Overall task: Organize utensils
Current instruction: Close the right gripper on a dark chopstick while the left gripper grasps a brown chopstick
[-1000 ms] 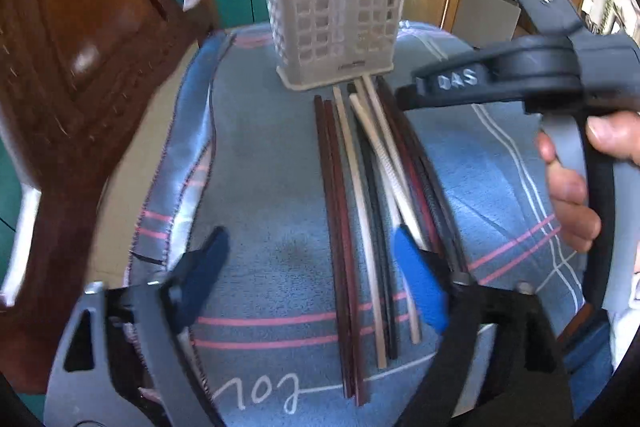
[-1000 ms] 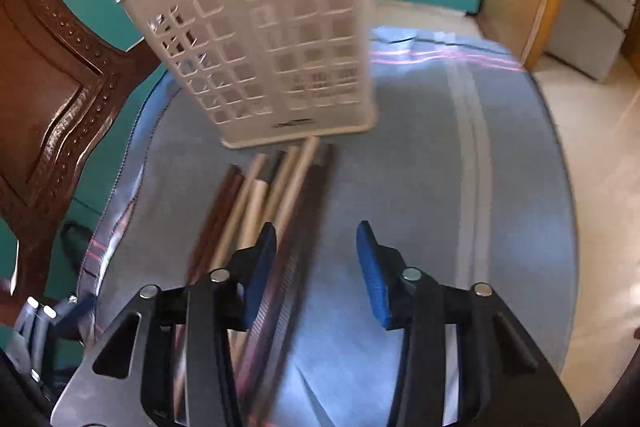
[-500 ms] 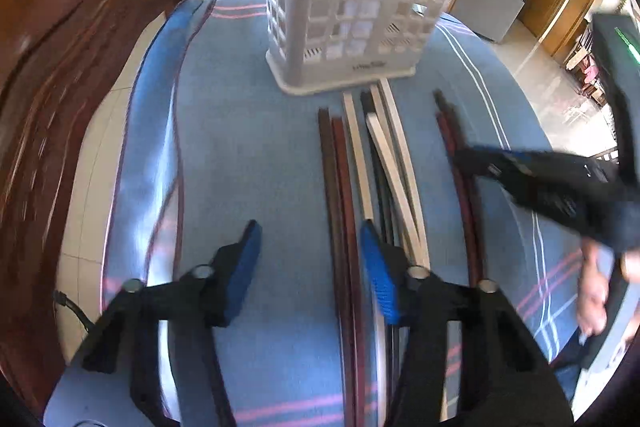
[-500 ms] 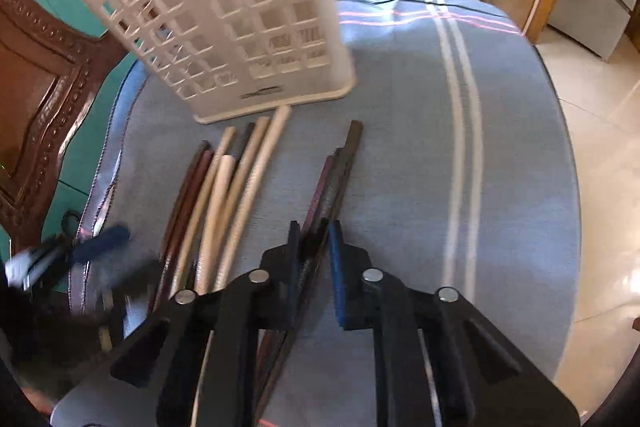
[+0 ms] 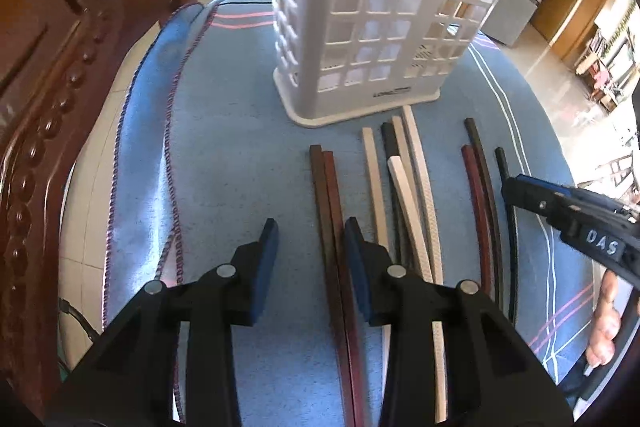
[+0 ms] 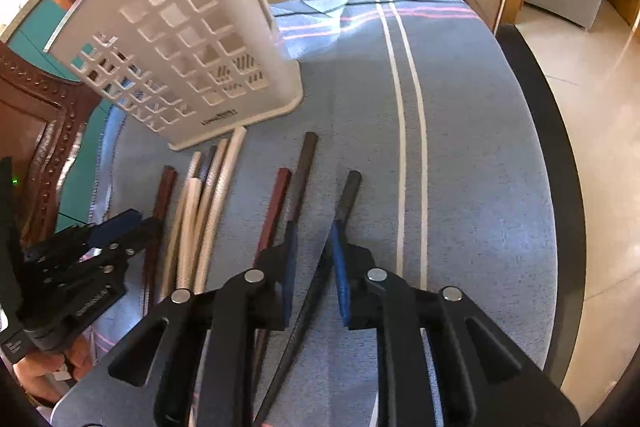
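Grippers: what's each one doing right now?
Left gripper: jaws closing around the red-brown chopsticks, not gripping yet.
Right gripper: jaws opening, black chopstick between them.

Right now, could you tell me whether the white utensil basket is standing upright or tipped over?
Upright. The white utensil basket rests on its flat base on the blue cloth, walls rising to the rim, and the chopsticks lie flat in front of it.

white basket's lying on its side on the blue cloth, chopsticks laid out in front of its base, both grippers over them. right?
One thing is off: the white basket stands upright on its base, not on its side; the left wrist view shows it. The rest holds: it is on the blue cloth, the chopsticks lie in front of its base, and the left gripper and right gripper are over them.
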Tool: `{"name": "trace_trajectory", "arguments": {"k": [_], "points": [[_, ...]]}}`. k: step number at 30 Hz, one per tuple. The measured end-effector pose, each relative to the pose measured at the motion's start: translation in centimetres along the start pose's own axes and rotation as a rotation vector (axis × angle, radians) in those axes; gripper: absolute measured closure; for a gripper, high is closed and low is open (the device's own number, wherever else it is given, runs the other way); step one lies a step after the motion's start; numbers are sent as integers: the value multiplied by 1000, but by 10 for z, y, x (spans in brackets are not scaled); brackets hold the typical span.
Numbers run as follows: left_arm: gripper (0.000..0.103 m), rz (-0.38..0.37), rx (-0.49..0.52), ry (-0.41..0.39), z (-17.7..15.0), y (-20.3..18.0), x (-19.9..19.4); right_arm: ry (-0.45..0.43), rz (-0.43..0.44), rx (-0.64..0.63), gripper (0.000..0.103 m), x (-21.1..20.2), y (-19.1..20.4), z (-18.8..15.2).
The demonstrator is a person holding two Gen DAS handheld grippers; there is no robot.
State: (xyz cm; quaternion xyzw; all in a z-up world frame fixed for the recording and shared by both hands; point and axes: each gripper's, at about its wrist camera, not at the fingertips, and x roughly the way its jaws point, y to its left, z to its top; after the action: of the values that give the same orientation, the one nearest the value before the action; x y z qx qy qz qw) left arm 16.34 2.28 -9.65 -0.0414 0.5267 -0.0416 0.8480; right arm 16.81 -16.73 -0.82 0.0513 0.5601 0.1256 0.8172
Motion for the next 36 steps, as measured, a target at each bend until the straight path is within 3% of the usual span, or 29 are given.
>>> {"name": "trace_trajectory", "arguments": {"k": [7, 13, 14, 16, 21, 27, 30, 33, 36], "points": [[67, -19, -59, 2, -5, 12, -5, -6, -58, -38, 80, 12, 4, 0], [68, -30, -1, 1, -4, -9, 0, -16, -71, -46, 76, 12, 8, -3], [69, -9, 15, -5, -6, -12, -1, -16, -72, -47, 76, 11, 10, -5], [89, 24, 15, -15, -8, -14, -3, -18, -76, -52, 76, 10, 12, -7], [90, -34, -40, -41, -12, -7, -13, -18, -80, -66, 76, 9, 15, -10], [89, -105, -53, -124, -16, -1, -53, -13, -64, -58, 76, 8, 12, -8], [80, -73, -44, -127, -15, -1, -53, -12, -60, -56, 76, 9, 11, -8], [80, -19, -47, -92, -18, 3, -46, -13, -60, -53, 76, 9, 10, -7], [80, -11, -35, -63, -1, -1, -26, -14, -68, -52, 76, 9, 10, -7]]}}
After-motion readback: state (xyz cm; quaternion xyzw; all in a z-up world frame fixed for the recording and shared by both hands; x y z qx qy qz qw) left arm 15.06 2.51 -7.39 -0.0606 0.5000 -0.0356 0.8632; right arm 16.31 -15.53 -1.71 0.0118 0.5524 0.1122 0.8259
